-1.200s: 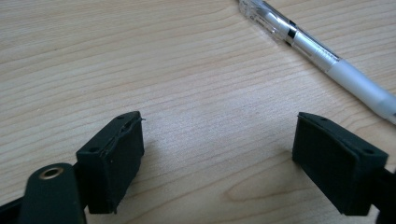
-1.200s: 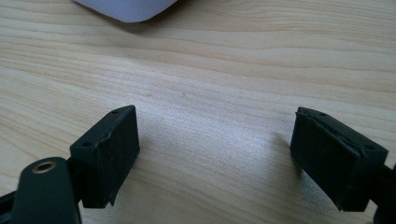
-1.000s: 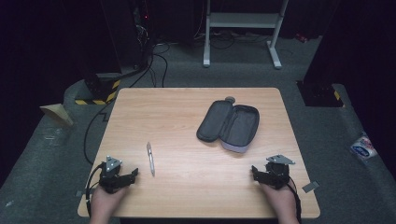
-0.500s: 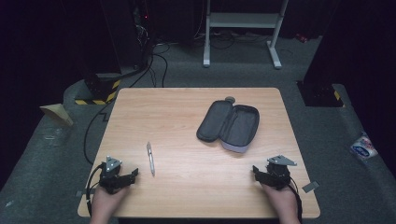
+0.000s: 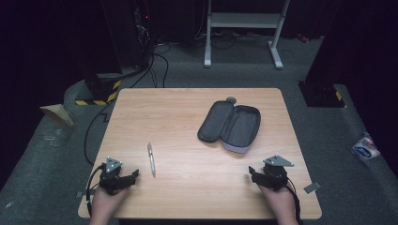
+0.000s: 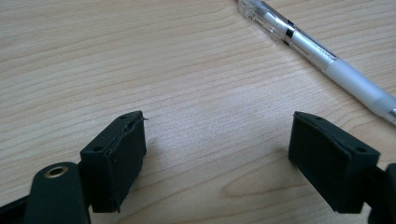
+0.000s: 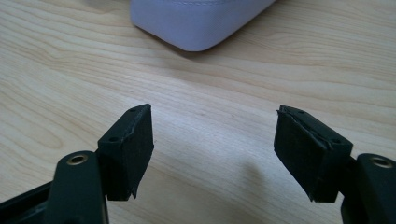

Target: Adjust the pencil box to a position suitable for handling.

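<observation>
Nothing started yet, by the look of it. Left gripper rests low on the tabletop, jaws spread wide with only bare wood between them. The pen lies untouched just ahead of and beyond the right-hand jaw in the left gripper view. Right gripper also gapes wide, nothing held; the pencil case sits unzipped ahead of its jaws, well apart, its pale edge at the top of the right gripper view. Likely left to do: grab the pen, drop it in the case, maybe close it.
</observation>
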`<state>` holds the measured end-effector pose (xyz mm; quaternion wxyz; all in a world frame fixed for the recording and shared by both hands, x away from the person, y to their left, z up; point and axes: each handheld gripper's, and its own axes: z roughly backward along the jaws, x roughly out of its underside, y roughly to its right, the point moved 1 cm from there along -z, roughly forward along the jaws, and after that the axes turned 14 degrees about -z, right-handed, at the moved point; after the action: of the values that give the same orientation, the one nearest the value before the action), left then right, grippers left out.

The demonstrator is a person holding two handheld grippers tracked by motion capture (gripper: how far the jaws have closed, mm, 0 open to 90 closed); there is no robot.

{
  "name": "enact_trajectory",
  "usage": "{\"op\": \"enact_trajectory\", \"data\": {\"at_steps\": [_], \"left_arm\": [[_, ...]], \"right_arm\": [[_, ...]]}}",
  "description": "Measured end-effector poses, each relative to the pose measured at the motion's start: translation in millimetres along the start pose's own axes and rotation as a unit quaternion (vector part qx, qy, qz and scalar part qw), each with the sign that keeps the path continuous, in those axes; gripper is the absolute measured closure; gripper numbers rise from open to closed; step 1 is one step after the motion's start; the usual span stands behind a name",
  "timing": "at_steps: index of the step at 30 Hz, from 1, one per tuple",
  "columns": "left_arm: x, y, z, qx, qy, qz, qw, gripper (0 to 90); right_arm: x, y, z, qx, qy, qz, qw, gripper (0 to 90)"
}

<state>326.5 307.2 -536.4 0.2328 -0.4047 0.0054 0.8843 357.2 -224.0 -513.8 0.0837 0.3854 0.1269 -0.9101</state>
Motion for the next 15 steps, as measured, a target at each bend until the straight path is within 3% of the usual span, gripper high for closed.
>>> {"op": "enact_trajectory", "data": {"at_steps": [9, 15], "left_arm": [[-0.7, -0.8, -1.0, 0.000, 0.000, 0.005, 1.0000, 20.1], [-0.8, -0.8, -1.1, 0.000, 0.000, 0.005, 1.0000, 20.1]], "right_arm": [[-3.0, -11.1, 5.7, -0.029, 0.019, -0.009, 0.9994, 30.7], [-3.9, -14.0, 8.0, -0.040, 0.033, 0.007, 0.9986, 31.9]]}}
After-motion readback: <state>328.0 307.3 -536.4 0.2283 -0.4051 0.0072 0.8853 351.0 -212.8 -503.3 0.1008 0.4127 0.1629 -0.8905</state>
